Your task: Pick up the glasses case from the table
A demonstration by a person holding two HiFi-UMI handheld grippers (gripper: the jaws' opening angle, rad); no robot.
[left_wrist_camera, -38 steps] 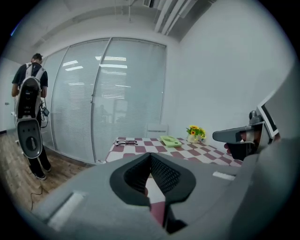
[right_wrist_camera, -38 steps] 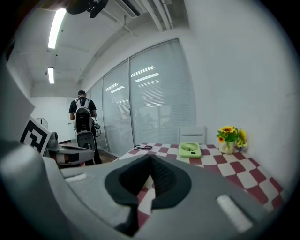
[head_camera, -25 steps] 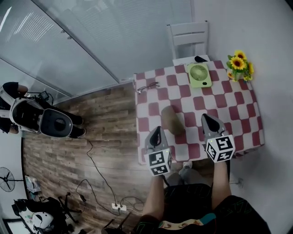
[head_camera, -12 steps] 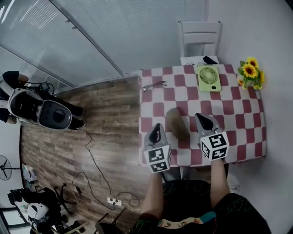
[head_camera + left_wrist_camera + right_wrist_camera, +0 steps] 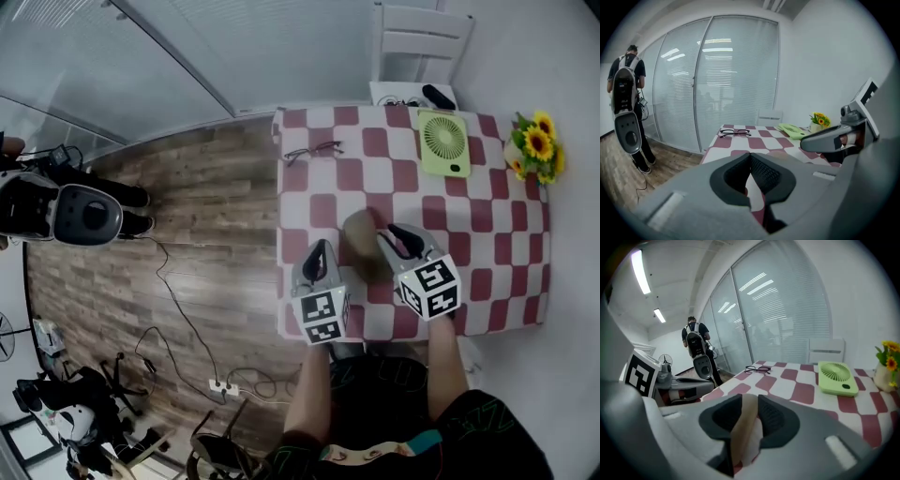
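The right tool (image 5: pixel 750 398) – jaws opening, tan oblong glasses case (image 5: pixel 359 241) between them, near the red-checked table (image 5: pixel 506 246) front edge; left tool (image 5: pixel 750 155) pressed together.

Left tongs (image 5: pixel 321 248) and right tongs (image 5: pixel 394 232), at the bench's (image 5: pixel 497 234) near edge, had grey tapered shells and black ribbed pads (image 5: pixel 774 418). Each carried a white cube (image 5: pixel 323 317) printed with black square markers. The right jaws were opening, with the tan glasses case (image 5: pixel 361 246) showing in the gap between them. The person's clothing (image 5: pixel 394 403) was dark.

Glasses case (image 5: pixel 360 232) on table (image 5: pixel 487 234), before fan (image 5: pixel 442 142).
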